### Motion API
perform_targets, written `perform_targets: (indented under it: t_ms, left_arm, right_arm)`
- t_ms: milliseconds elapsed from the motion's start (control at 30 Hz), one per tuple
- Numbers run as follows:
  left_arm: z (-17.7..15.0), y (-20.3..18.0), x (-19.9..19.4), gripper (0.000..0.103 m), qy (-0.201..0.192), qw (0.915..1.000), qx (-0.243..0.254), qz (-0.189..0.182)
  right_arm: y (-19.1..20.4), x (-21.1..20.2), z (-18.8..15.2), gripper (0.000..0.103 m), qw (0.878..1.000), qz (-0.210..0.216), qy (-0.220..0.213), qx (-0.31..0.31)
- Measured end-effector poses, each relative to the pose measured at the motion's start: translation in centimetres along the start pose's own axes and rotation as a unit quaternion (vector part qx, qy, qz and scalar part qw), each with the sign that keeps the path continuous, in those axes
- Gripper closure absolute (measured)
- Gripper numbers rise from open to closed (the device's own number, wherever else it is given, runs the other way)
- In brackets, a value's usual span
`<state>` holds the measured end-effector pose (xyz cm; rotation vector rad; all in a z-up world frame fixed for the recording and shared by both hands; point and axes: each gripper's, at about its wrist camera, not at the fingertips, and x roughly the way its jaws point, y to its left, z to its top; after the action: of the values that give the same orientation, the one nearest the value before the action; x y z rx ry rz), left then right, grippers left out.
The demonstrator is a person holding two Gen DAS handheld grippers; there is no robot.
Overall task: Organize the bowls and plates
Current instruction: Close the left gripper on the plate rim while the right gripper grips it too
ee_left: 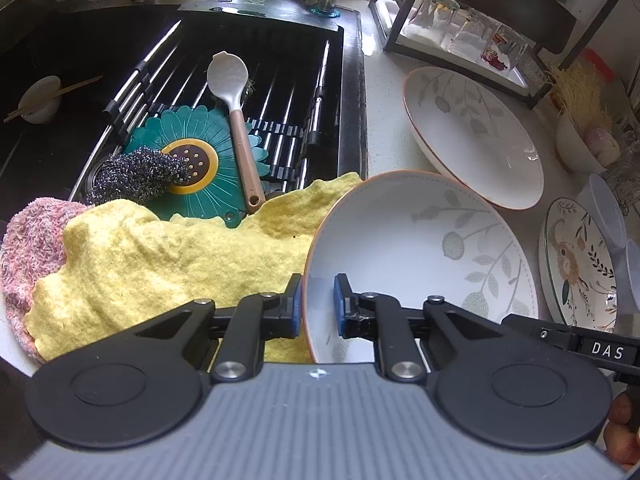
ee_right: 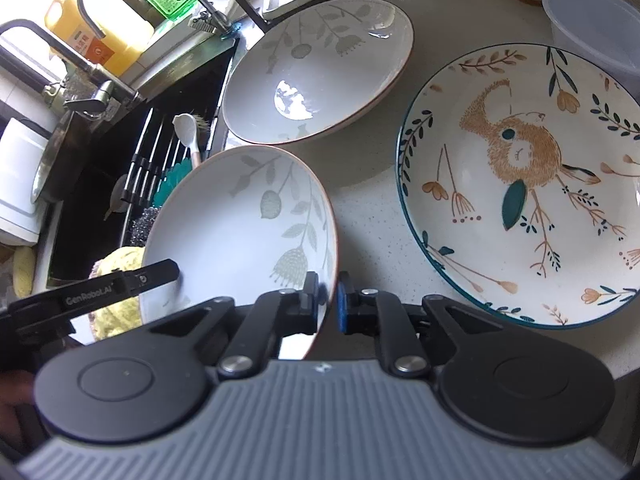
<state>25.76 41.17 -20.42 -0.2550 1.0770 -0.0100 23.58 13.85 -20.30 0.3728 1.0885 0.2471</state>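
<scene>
A white bowl with grey leaf print and a brown rim (ee_left: 420, 256) is held tilted above the counter by both grippers. My left gripper (ee_left: 316, 306) is shut on its left rim. My right gripper (ee_right: 329, 304) is shut on its right rim; the bowl (ee_right: 240, 232) also shows in the right wrist view. A matching leaf-print bowl (ee_left: 472, 136) (ee_right: 320, 68) rests on the counter beyond it. A plate with an orange animal print and a teal rim (ee_right: 520, 184) (ee_left: 580, 264) lies to the right.
A black sink (ee_left: 60, 60) with a roll-up rack (ee_left: 256, 92) is to the left, holding a spoon (ee_left: 234, 108), a steel scourer (ee_left: 136, 174) and yellow cloth (ee_left: 160, 264). A glass rack (ee_left: 472, 32) and plastic tubs (ee_right: 592, 28) stand behind.
</scene>
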Motion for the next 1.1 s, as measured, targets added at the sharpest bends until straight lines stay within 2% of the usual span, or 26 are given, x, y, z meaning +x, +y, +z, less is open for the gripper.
perform_targets:
  t_ms: [300, 600, 867, 1100]
  left_arm:
    - [-0.4, 0.4, -1.7, 0.086, -0.004, 0.9999, 0.005, -0.008]
    - [-0.2, -0.3, -5.2, 0.086, -0.037, 0.9991, -0.011, -0.019]
    - [0.9, -3.5, -8.0, 0.086, -0.068, 0.997, -0.009, -0.036]
    - [1.7, -7.6, -8.7, 0.086, -0.079, 0.9952, 0.024, -0.052]
  right_arm:
    - [0.7, -1.4, 0.1, 0.091, 0.999, 0.008, -0.021, -0.029]
    - [0.9, -3.9, 0.6, 0.091, 0.997, 0.026, -0.042, -0.051]
    - [0.0, -7.4, 1.6, 0.091, 0.994, 0.033, -0.082, -0.06]
    - [-2.5, -10.0, 2.7, 0.091, 0.991, 0.029, -0.123, -0.039]
